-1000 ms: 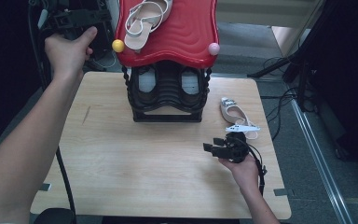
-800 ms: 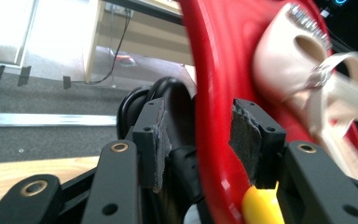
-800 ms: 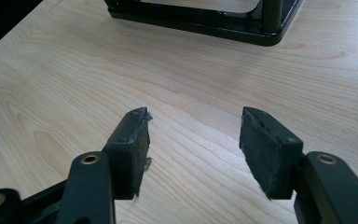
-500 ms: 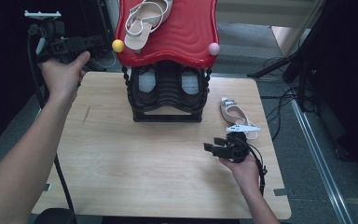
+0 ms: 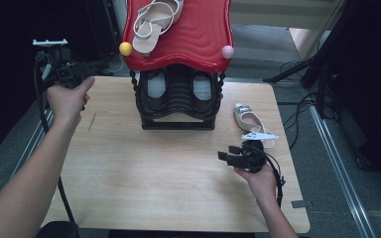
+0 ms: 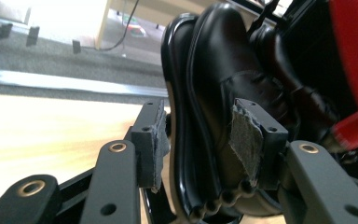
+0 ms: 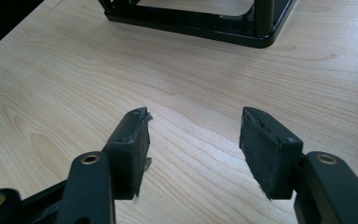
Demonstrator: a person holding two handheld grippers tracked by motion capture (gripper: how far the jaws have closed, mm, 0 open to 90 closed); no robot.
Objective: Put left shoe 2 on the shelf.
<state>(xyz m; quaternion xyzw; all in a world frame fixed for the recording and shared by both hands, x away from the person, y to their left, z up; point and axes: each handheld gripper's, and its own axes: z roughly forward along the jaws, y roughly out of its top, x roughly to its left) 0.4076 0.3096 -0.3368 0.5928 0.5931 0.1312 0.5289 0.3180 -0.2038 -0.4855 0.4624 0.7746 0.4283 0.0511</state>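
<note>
Black leather first: high view, the left claw (image 5: 96,67) at about 10 o'clock of the bench (image 5: 129,188), level w/ the rack's (image 5: 178,106) left side, carrying a dark shoe that's hard to make out against the dark floor. I'd guess it's coming down toward the bench or the rack's lower tier. Red top shelf (image 5: 198,34) at 12 o'clock holds a beige sandal (image 5: 154,22); its mate, the second sandal (image 5: 248,119), lies on the bench at 3 o'clock, just above the right claw (image 5: 228,158), which rests low at 4 o'clock, probably waiting its turn.

Left gripper view: black shoe (image 6: 223,93) stands sole-edge between the pads (image 6: 244,137), both touching it, so it's gripped on a fairly wide span; heel end at bottom.

Right gripper view: jaws apart, nothing between, bare wood below, rack base at 12 o'clock.

Vs. a sec ago: the left hand (image 5: 67,99) has dropped lower & come nearer the bench edge; the right hasn't budged.
</note>
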